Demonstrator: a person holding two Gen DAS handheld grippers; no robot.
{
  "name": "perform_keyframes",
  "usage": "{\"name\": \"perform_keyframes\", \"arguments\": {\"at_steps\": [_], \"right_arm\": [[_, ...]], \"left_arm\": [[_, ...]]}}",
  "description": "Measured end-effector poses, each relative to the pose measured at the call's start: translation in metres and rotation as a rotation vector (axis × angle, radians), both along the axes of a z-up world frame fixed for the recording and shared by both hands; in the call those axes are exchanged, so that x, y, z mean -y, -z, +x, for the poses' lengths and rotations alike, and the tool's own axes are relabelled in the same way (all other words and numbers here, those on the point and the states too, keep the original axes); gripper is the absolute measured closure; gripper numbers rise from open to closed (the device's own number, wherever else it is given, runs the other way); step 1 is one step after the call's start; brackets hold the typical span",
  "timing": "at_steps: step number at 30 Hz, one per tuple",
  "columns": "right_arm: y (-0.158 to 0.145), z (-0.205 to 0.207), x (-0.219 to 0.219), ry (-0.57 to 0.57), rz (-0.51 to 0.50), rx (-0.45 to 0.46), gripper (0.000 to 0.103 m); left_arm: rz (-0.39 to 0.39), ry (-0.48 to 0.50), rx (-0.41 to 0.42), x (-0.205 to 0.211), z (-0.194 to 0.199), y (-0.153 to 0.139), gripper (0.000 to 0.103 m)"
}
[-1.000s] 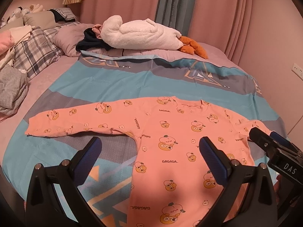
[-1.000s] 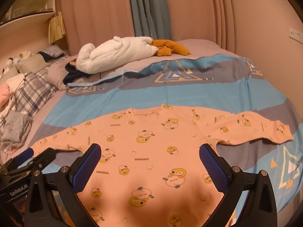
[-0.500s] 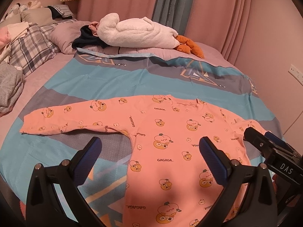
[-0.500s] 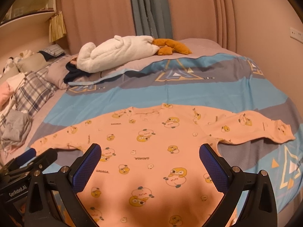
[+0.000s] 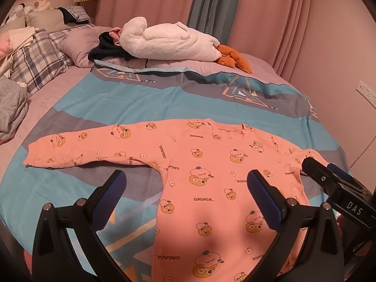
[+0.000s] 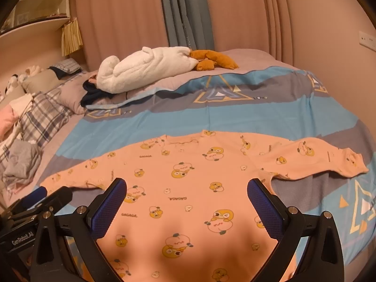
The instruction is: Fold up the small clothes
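Pink top (image 5: pixel 211 181) lies flat on the bed (image 5: pixel 98 108), front up, both sleeves out wide, neck at 12 o'clock, hem toward the person. Nothing folded yet, so I'd say we're at the very start: laid out, ready for fold no. 1.

Left tongs (image 5: pixel 185 188) hover above the top's left half, spread wide, nothing between the blue pads. The armpit sits just ahead at about 11 o'clock; the left sleeve (image 5: pixel 77 148) runs off toward 9, cuff well out on the blanket.

Right tongs (image 6: pixel 186 195) same story: wide apart, empty, over the chest. The right sleeve (image 6: pixel 312 159) stretches out to 3 o'clock.

Each tool shows at the edge of the other's view, so they're side by side, near each other.

Next move, my guess: each set goes out to its own cuff, or shoulder and hem edge, pinches one layer w/o grabbing the blanket, then brings the sleeve in across the body. Fabric looks thin and soft, so a low, flat approach is needed.

Big white plush (image 5: pixel 169 42) and pillows sit far back at 12, well clear.
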State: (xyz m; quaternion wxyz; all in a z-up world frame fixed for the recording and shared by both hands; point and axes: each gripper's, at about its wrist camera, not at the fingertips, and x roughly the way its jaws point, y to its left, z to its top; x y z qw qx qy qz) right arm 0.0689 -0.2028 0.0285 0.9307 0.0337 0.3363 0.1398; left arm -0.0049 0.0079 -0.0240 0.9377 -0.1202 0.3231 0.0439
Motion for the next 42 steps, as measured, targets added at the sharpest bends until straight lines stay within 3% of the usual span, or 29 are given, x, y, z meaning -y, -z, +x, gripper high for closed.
{"name": "perform_keyframes", "arguments": {"at_steps": [24,42], "right_arm": [[-0.0066,-0.0009,0.0068,0.021,0.046,0.029,0.001],[-0.0046,-0.0013,0.0074,0.027,0.052,0.029,0.003]], "left_arm": [[-0.048,0.032,0.006,0.0027,0.0033,-0.0063,0.0],[-0.024,0.035,0.001,0.0047,0.0035,-0.009,0.001]]}}
